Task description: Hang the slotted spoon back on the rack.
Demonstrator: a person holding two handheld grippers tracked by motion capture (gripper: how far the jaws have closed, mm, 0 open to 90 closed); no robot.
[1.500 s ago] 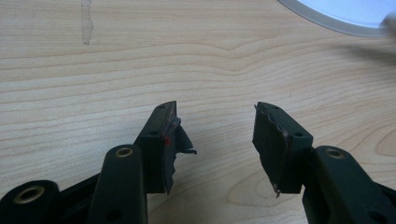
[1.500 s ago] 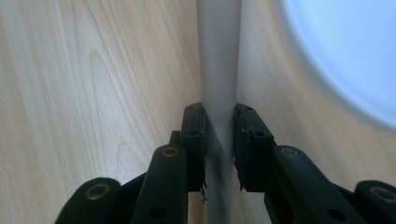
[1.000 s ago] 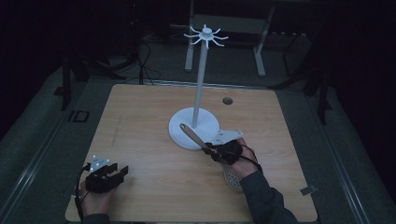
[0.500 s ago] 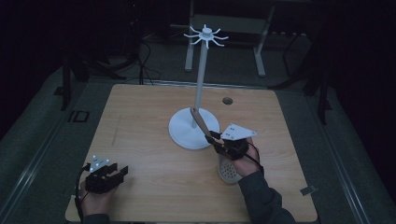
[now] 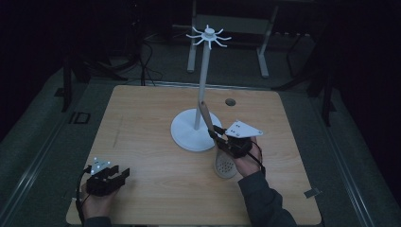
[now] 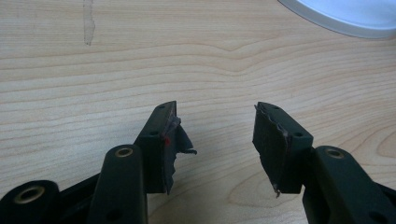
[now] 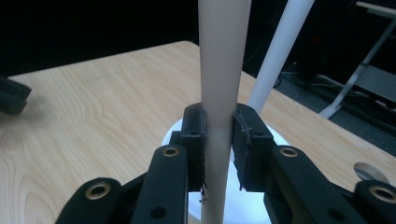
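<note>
The stand [image 5: 196, 127] sits mid-table [image 5: 142, 123], spatula [image 5: 222, 158] just right of it.

place: you're in a dim lab | signs: bare wooden bench [image 5: 142, 142] on dark floor, cables [image 5: 146, 61] behind, metal frame legs [image 5: 265, 52], tape marks

Dim room, grey floor [image 5: 42, 156], metal frame legs [image 5: 227, 42] behind the wooden table [image 5: 142, 123].

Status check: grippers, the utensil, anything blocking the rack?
Right gripper shut on slotted spoon's handle, spoon tilted up beside white rack pole. Left gripper open, idle over table. Nothing blocking.
</note>
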